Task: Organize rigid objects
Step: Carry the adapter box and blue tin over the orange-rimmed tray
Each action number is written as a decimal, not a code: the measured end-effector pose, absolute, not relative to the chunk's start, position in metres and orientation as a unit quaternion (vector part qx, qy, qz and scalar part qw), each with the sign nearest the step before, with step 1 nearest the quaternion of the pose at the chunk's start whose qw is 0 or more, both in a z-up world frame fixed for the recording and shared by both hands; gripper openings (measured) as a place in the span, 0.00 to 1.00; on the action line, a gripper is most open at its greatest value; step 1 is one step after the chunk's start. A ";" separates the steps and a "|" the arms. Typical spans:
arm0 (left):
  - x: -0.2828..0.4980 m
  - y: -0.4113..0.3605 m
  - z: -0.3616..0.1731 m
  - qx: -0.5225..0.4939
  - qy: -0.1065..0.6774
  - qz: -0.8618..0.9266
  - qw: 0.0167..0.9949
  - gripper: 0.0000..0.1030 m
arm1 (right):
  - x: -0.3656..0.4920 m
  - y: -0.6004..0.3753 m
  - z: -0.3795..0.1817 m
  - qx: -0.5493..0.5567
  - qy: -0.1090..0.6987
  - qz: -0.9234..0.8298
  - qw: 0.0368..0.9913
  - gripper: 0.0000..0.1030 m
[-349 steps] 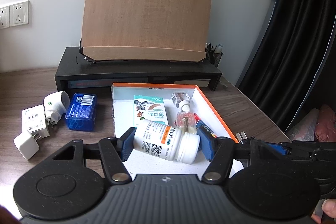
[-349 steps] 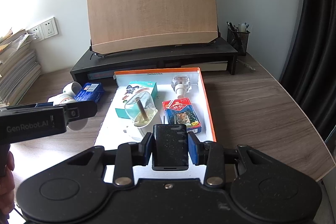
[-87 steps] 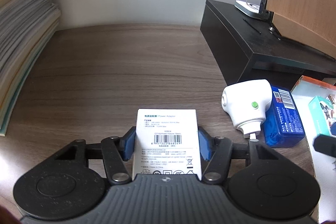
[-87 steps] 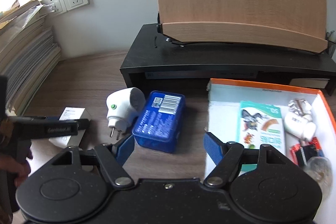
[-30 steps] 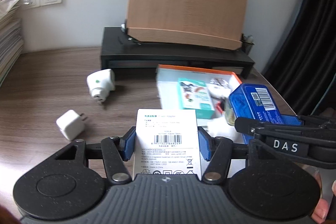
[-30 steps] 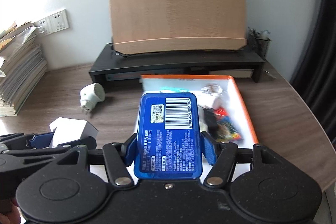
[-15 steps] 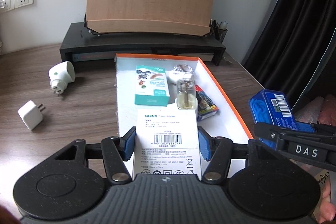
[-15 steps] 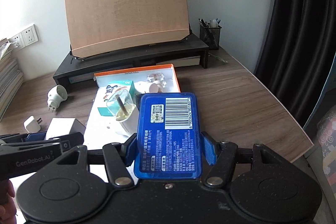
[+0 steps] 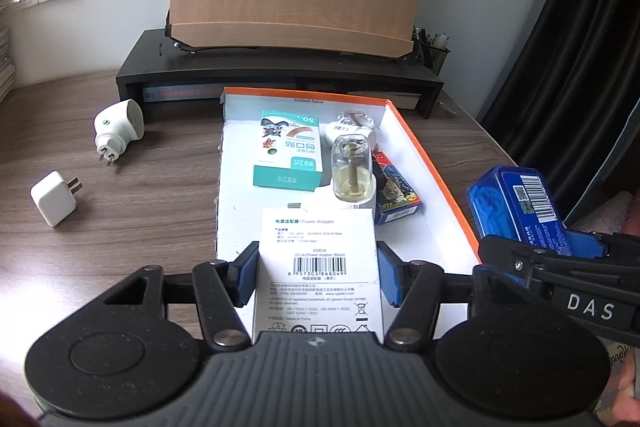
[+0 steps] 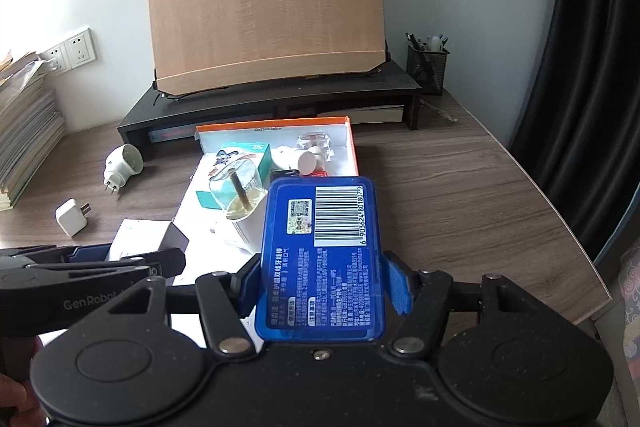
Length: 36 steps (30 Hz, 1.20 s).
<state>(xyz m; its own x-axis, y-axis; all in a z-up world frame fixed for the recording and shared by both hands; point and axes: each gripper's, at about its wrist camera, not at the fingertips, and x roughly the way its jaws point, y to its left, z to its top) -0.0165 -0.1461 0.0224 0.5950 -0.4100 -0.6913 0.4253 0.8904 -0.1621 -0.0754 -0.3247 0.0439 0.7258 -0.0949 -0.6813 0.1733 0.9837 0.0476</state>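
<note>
Both sets of jaws are partly closed and loaded. Blue pads of the left gripper (image 9: 318, 277) press on the two long sides of a white adapter box (image 9: 318, 263), label up, barcode readable. Those of the right gripper (image 10: 322, 285) clamp a blue plastic case (image 10: 322, 259) by its side edges, barcode sticker at its far end.

Just past the white box, toward 12 o'clock in the left view, lies the orange-rimmed tray (image 9: 434, 163) with its white floor. It already holds a teal carton (image 9: 288, 153) at its far left, a clear liquid bottle (image 9: 352, 167) on a white base in the middle, a card pack (image 9: 396, 193) at 2 o'clock of the bottle, and a small white bottle (image 9: 350, 133) near the back wall. The blue case hangs outside the tray's right rim, at 3 o'clock in that view.

Bare floor shows only in the tray's near part, so I judge both pieces belong there. Lower each one flat, white box to the near left, blue case to the near right, clear of the tall bottle, which looks easy to tip. Release only once each rests on the floor.

Outside the tray, at 9 to 10 o'clock, a round white plug (image 9: 118, 125) and a square white charger (image 9: 54, 203) lie on the wooden desk (image 9: 160, 187), well apart from the tray.
</note>
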 end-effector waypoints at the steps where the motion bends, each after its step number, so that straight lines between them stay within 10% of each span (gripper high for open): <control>1: -0.017 -0.146 0.022 0.010 0.385 -0.232 0.893 0.58 | -0.074 -0.324 0.043 0.054 0.364 -0.069 0.927 0.72; 36: 0.002 -0.151 0.006 0.017 0.411 -0.216 0.886 0.58 | -0.049 -0.318 0.022 0.052 0.390 -0.045 0.918 0.72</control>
